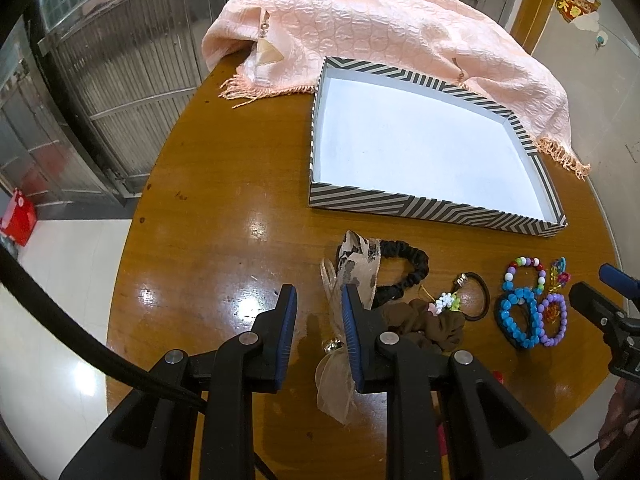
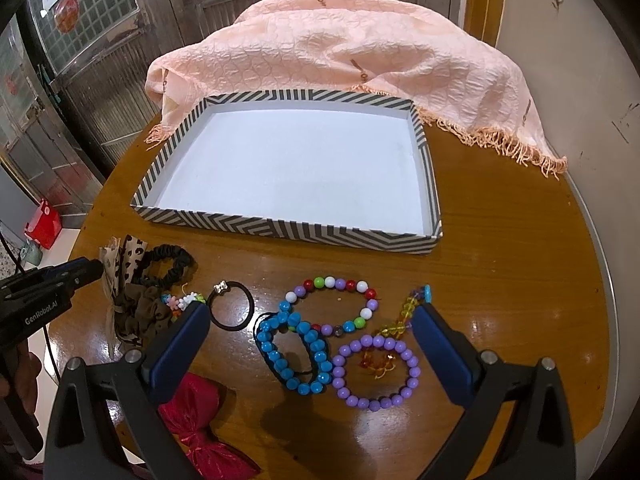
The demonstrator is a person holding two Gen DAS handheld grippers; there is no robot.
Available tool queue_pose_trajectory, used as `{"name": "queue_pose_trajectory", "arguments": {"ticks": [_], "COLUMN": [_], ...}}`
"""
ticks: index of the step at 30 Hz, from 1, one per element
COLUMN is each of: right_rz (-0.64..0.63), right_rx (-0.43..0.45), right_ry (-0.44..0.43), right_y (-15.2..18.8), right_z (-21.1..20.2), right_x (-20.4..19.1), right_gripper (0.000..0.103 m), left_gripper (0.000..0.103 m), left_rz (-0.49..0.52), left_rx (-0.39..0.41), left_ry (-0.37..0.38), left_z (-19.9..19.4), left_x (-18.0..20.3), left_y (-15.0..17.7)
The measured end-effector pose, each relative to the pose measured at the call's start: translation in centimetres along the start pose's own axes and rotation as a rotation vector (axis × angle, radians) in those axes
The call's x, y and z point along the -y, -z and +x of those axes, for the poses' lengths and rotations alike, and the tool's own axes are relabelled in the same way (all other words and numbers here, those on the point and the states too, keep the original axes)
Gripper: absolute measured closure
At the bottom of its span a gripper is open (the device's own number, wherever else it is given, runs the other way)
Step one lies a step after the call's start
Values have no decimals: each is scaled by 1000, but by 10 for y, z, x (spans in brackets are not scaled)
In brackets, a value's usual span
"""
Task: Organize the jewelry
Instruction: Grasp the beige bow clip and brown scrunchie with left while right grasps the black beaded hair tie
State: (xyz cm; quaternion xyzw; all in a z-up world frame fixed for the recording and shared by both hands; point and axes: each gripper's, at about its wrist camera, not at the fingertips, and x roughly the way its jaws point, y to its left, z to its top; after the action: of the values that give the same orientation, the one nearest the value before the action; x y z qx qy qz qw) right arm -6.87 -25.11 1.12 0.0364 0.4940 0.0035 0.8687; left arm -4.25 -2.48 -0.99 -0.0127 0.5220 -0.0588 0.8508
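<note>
Across the glossy wooden desk lie a striped tray and a peach shawl (metal gates behind). Only the right wrist view shows the red bow. Left gripper jaws narrow, right gripper jaws wide, both holding nothing.

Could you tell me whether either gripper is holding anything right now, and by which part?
Nothing is held: the left gripper and right gripper are both open above the table.

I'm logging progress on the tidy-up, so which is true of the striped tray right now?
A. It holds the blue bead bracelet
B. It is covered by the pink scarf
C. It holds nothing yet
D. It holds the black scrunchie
C: the striped tray shows only its bare white floor, while the blue bead bracelet and black scrunchie lie on the table in front of it.
</note>
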Motion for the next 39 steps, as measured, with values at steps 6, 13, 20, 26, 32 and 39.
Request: {"name": "queue_pose_trajectory", "arguments": {"ticks": [6,13,20,26,32,39], "right_rz": [0,17,-64,-90,-132,-211], "right_rx": [-14,-35,-32,-57,-57,-57], "right_ry": [0,-35,-86,-135,-217,-275], "right_y": [4,9,11,14,5,-26], "right_z": [1,3,2,8,20,55], "right_x": [6,15,-4,-13,-32,-78], "right_gripper": [1,0,3,23,44,55], "left_gripper": [82,79,79,96,99,99], "left_rz": [-1,2,23,-24,-37,-110], "left_rx": [-35,-68,-87,-80,-26,4], "left_ry": [124,189,200,251,259,233], "left_z": [0,8,28,29,-1,-19], "left_x": [-18,-13,1,-7,-27,-56], "left_y": [7,11,7,3,-8,-20]}}
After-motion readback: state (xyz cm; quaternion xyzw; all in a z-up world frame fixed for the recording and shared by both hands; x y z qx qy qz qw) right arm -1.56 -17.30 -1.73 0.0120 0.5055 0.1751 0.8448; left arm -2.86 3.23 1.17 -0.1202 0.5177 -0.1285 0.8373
